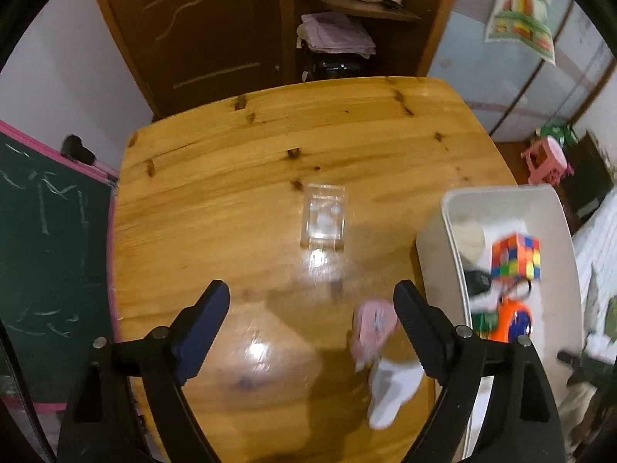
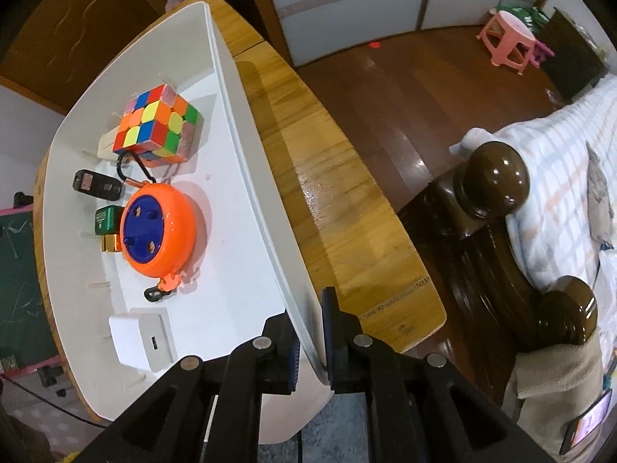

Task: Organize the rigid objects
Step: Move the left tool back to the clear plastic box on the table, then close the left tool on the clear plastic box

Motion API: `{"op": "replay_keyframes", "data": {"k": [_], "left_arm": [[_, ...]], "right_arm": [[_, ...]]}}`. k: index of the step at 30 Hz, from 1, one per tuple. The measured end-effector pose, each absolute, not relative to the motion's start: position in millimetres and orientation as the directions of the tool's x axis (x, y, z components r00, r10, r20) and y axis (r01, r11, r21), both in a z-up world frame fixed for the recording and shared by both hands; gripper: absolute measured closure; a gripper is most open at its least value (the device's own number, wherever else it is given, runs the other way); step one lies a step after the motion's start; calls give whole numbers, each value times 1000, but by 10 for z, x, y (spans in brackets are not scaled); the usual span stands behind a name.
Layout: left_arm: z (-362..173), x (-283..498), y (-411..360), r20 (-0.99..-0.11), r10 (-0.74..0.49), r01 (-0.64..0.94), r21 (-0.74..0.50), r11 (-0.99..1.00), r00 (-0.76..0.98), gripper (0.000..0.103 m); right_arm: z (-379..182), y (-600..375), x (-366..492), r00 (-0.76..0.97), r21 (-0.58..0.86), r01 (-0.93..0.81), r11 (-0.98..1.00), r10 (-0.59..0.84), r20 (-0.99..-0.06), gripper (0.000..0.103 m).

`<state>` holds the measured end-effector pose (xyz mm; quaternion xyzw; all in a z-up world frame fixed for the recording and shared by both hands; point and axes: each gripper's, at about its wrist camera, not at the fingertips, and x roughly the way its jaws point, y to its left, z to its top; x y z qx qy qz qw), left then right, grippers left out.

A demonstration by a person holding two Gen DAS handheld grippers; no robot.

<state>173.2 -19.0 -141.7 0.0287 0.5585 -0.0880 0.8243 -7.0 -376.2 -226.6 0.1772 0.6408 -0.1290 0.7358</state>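
A white bin (image 2: 235, 88) stands at the right edge of the wooden table (image 1: 231, 177). It holds a colour cube (image 2: 156, 125), an orange reel with a blue centre (image 2: 158, 227), a black key fob (image 2: 98, 185), a small green box (image 2: 106, 218) and a white charger block (image 2: 140, 341). My right gripper (image 2: 312, 328) is shut on the bin's near wall, one pad inside and one outside. My left gripper (image 1: 312, 301) hangs open over the table with nothing between its fingers. A clear block (image 1: 324, 216) lies ahead of it. A pink and white sock (image 1: 380, 351) lies by its right finger (image 1: 414, 312).
The bin (image 1: 451, 231) and the cube (image 1: 515, 256) also show at the right of the left wrist view. A green chalkboard (image 1: 46, 254) stands left of the table, a brown cabinet (image 1: 216, 27) behind it. A bed with dark wooden posts (image 2: 497, 181) and a pink stool (image 2: 509, 38) lie beyond the table's right edge.
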Motion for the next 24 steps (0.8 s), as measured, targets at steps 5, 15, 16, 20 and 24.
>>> {"op": "replay_keyframes", "data": {"k": [5, 15, 16, 20, 24], "left_arm": [[-1707, 2078, -263, -932, -148, 176, -93, 980, 331, 14], [-2288, 2519, -459, -958, -105, 161, -63, 985, 265, 14], [-2309, 2532, -469, -959, -100, 161, -59, 985, 264, 14], [-2364, 2561, -491, -958, -82, 153, -41, 987, 273, 14], [-2432, 2587, -512, -962, -70, 149, -32, 988, 262, 14]], "right_arm": [[-2252, -3731, -61, 133, 70, 433, 898, 14, -991, 90], [-2232, -3679, -32, 110, 40, 443, 895, -10, -994, 89], [-2231, -3677, -29, 108, 38, 443, 896, -11, -994, 89], [-2230, -3685, -33, 105, 39, 445, 895, -10, -994, 89], [-2234, -3689, -29, 105, 40, 446, 894, -8, -994, 89]]}}
